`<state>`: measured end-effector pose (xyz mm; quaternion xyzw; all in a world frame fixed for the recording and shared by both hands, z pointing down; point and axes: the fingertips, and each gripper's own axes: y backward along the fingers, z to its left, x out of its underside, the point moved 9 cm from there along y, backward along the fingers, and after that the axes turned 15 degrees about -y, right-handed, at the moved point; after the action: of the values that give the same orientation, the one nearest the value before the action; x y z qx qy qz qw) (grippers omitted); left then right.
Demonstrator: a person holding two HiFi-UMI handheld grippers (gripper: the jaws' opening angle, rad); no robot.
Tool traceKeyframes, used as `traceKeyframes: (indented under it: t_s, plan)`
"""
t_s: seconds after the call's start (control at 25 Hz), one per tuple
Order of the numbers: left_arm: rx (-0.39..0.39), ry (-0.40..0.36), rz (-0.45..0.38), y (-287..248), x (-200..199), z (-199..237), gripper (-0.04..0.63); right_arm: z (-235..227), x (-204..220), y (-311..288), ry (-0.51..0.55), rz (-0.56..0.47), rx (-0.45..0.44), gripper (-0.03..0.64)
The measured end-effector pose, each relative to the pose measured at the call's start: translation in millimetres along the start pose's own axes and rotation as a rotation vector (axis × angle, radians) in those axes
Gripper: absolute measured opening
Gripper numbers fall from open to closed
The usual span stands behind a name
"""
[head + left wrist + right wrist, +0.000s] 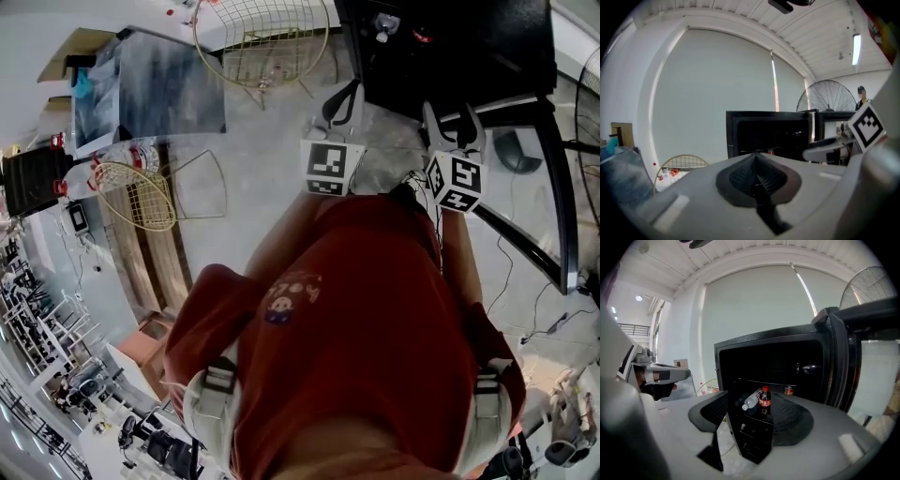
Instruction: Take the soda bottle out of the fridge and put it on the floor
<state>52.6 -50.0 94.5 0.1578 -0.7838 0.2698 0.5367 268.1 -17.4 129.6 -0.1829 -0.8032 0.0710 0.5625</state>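
Note:
The soda bottle, dark with a red cap and red label, stands upright on a shelf inside the open black fridge. A clear water bottle leans beside it, and a can sits further back. My right gripper is open, short of the fridge, with the bottle framed between its jaws and nothing in them. My left gripper is shut and empty, pointing at the fridge. In the head view both grippers, left and right, are held in front of the fridge.
The fridge door hangs open on the right. A racket and a second racket lie on the floor to the left, with plastic bottles nearby. A standing fan and a person are behind the fridge.

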Motion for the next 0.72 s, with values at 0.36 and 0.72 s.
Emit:
traceKeyframes:
  t_s: [0.36,0.72]
  plan:
    - [-0.019,0.021,0.038,0,32,8,0.0,5,24,-18,-0.016,0.041,0.0,0.265]
    - [-0.031,0.046,0.077,-20,100,20,0.0,5,72,-61,-0.029,0.089,0.018,0.265]
